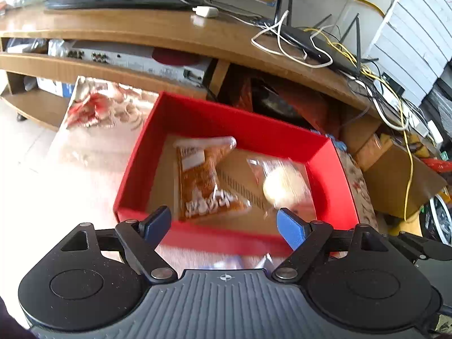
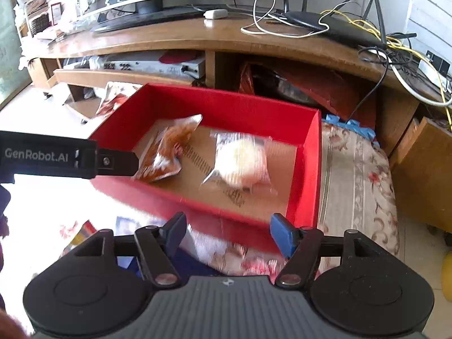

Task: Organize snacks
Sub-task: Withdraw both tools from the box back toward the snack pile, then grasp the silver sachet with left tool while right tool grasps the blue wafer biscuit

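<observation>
A red box [image 1: 325,175] [image 2: 308,169] with a cardboard floor holds two snacks. An orange snack packet [image 1: 203,180] [image 2: 166,149] lies at its left. A clear bag with a pale round bun [image 1: 282,186] [image 2: 240,161] lies at its right. My left gripper [image 1: 226,226] is open and empty, just above the box's near wall. My right gripper [image 2: 228,233] is open and empty, above more wrapped snacks [image 2: 226,254] lying in front of the box. The left gripper's arm [image 2: 67,156] enters the right wrist view from the left.
A wooden TV stand [image 1: 169,34] [image 2: 197,39] runs behind the box, with a router and tangled cables [image 1: 310,42] on top and an amplifier [image 2: 152,65] on its shelf. A floral cushion [image 2: 358,180] lies right of the box. A cardboard box [image 1: 395,180] stands at the right.
</observation>
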Tool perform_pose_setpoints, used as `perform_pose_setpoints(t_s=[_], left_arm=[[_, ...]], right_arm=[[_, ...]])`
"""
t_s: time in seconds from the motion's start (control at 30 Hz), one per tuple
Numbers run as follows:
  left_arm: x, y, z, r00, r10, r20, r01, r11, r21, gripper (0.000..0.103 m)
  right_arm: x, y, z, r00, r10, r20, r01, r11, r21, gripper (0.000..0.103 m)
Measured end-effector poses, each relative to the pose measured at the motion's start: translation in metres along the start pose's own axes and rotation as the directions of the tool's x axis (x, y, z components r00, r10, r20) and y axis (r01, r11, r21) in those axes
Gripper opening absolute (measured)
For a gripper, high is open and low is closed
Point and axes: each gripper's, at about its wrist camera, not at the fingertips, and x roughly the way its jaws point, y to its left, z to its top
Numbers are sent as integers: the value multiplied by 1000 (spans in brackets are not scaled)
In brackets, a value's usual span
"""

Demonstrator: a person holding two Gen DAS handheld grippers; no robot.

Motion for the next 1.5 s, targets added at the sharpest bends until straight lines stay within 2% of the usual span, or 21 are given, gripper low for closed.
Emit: perform_pose_setpoints(t_s=[0.23,0.5,0.7,0.9,1.2,1.37,1.5], left_arm=[[-17,1,-21,999,-26,-25,27,1000,12,87],[-32,14,-42,998,-18,-53,18,1000,-5,88],[-33,18,-47,997,-32,-74,32,999,5,88],[-29,15,-47,992,-78,-103,80,997,20,88],[-24,14,-45,985,-108,-131,113,993,29,89],[-23,11,-44,983,-120,-139,127,991,38,89],[-24,12,-45,982,-123,-141,130,991,43,89]], right_arm=[[-17,8,-21,999,42,-22,-43,999,-33,65],[-9,22,-37,987,123,-107,-139,976,-165,66],[4,27,-38,976,145,-160,-188,936,-298,67],[24,33,-33,961,177,-212,-254,871,-421,68],[32,34,-25,920,298,-253,-379,840,-388,70],[42,36,-27,935,246,-257,-336,850,-406,72],[40,28,-23,928,275,-252,-355,855,-377,73]])
